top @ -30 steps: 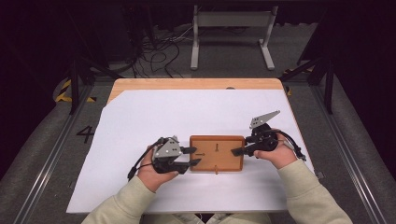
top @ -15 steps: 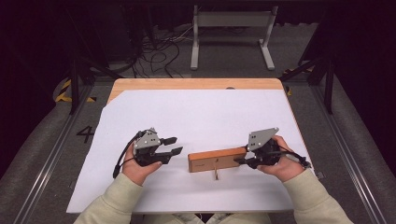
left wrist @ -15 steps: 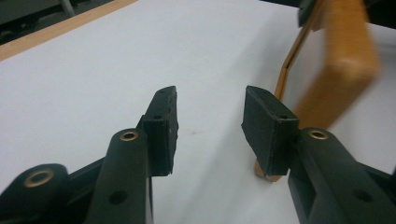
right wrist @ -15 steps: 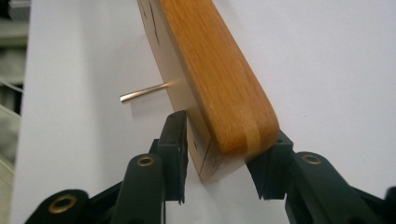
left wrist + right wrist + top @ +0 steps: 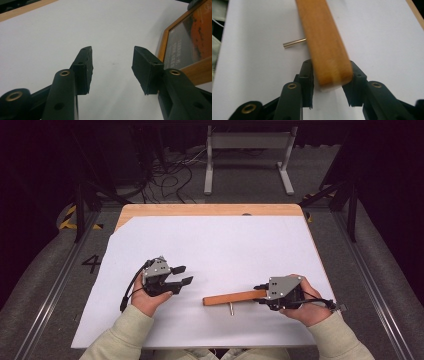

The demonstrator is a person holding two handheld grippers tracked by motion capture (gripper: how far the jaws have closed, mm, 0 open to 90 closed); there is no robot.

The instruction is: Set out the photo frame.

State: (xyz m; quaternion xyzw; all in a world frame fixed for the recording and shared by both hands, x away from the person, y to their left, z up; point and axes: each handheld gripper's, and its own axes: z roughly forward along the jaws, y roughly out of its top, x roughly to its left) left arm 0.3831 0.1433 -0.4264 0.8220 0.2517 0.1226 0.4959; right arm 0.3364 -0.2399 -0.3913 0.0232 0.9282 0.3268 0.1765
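Observation:
A wooden picture frame (image 5: 230, 297) stands on edge on the white sheet, seen edge-on from above. My right gripper (image 5: 260, 294) is shut on its right end, and its jaws have just been closing on the wood. In the right gripper view the frame's edge (image 5: 322, 42) sits between the pads of that gripper (image 5: 329, 82), with a small brass pin (image 5: 294, 43) sticking out sideways. My left gripper (image 5: 183, 274) is open to the frame's left, apart from it. Its jaws have just been opening, with nothing between them (image 5: 112, 70). The frame's orange picture (image 5: 190, 45) shows at right.
A white sheet (image 5: 225, 245) covers most of the wooden table (image 5: 210, 210). Beyond the far edge, a grey metal stand (image 5: 247, 142) and loose cables (image 5: 165, 170) lie on the dark floor. The person's forearms come in from the bottom edge.
The frame, flat between both grippers before, now stands on edge. The left gripper let go and moved left. The right gripper moved right and nearer the person with the frame.

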